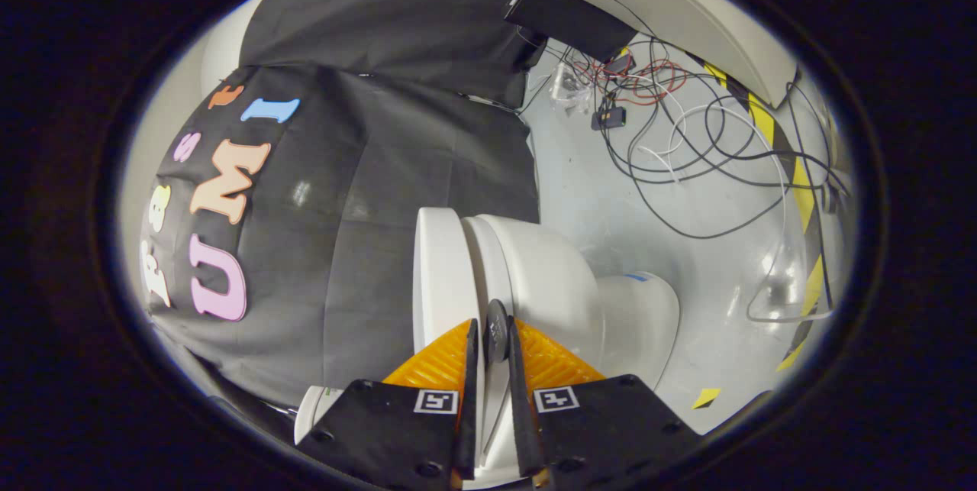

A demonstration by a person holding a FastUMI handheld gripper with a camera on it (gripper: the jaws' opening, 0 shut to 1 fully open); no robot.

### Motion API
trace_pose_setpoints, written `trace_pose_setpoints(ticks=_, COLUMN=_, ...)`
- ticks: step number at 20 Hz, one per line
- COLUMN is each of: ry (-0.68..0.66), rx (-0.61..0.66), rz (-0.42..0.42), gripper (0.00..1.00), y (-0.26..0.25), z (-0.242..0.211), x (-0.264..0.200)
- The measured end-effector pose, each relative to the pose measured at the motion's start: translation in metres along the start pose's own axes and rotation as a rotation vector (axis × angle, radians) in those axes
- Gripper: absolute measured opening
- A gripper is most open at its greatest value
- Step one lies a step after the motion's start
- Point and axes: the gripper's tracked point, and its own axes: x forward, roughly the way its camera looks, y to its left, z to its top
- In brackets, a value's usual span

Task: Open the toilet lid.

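Gripper (pixel 492 338) fingers nearly closed, pinching a dark tab (pixel 496 329) at the lid (pixel 436 269) edge, lid raised, bowl (pixel 549 285) beside, cables (pixel 687 147) on floor beyond

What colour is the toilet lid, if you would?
White; the toilet lid shows best in the gripper view.

We are seeing the gripper (pixel 492 338) with two black plates at its base, each wearing a small square black-and-white marker and showing round screw heads near its corners. Ahead of the plates, ridged orange wedges are flanking its two thin, narrow fingers (pixel 471 369).
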Motion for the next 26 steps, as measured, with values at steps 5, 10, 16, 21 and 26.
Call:
trace_pose_setpoints(ticks=5, ry=0.001, rx=-0.042, rz=0.013, gripper=0.22, y=0.008, z=0.000, x=-0.002)
trace_pose_setpoints(ticks=10, ry=0.004, rx=-0.122, rz=0.036, gripper=0.22, y=0.021, z=0.002, x=-0.006)
trace_pose_setpoints(ticks=16, ry=0.010, rx=-0.234, rz=0.094, gripper=0.22, y=0.049, z=0.005, x=-0.015)
trace_pose_setpoints(ticks=21, ry=0.031, rx=-0.387, rz=0.180, gripper=0.22, y=0.089, z=0.007, x=-0.021)
trace_pose_setpoints(ticks=26, ry=0.061, rx=-0.530, rz=0.263, gripper=0.22, y=0.124, z=0.006, x=-0.026)
